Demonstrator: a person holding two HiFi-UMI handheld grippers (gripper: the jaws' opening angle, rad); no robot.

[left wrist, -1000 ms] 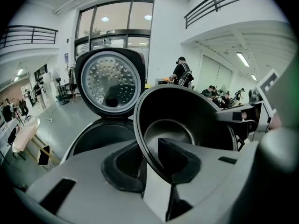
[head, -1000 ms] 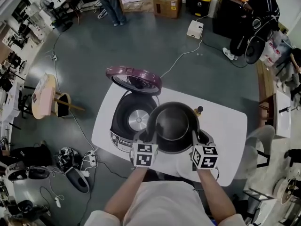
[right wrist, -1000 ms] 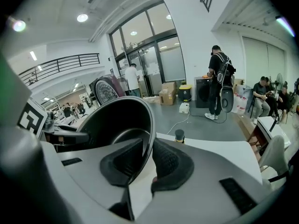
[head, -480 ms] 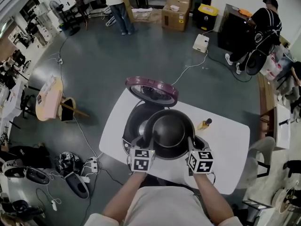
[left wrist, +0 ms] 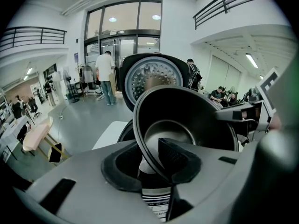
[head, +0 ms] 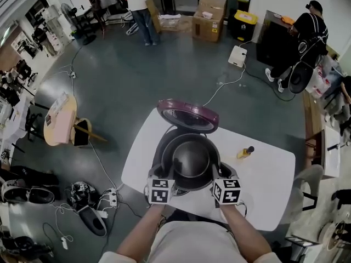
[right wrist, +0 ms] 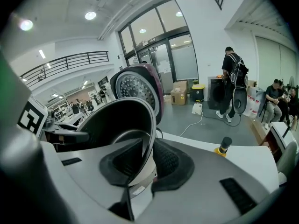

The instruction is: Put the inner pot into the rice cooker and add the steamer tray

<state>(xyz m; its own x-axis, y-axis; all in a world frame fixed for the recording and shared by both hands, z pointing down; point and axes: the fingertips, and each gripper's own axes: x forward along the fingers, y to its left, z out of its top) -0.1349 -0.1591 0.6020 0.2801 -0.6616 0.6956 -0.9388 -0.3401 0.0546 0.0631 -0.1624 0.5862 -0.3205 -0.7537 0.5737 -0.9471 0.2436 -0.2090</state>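
The dark metal inner pot (head: pixel 191 158) hangs upright over the open body of the rice cooker (head: pixel 158 147), whose purple lid (head: pixel 186 115) stands up behind it. My left gripper (head: pixel 169 172) is shut on the pot's near-left rim and my right gripper (head: pixel 215 173) on its near-right rim. In the left gripper view the pot's rim (left wrist: pixel 148 143) runs between the jaws of the left gripper (left wrist: pixel 159 164), with the lid's perforated inner plate (left wrist: pixel 152 80) beyond. In the right gripper view the rim (right wrist: pixel 150 125) sits pinched in the right gripper (right wrist: pixel 147 162).
The cooker stands on a white table (head: pixel 269 185). A small yellow bottle with a dark cap (head: pixel 245 152) stands on it to the right, also in the right gripper view as the bottle (right wrist: pixel 224 146). A cable, chairs, boxes and people are on the floor around.
Both grippers have carried the pot leftward, from beside the cooker's opening on the right to directly over it. The grip on the rim is unchanged.
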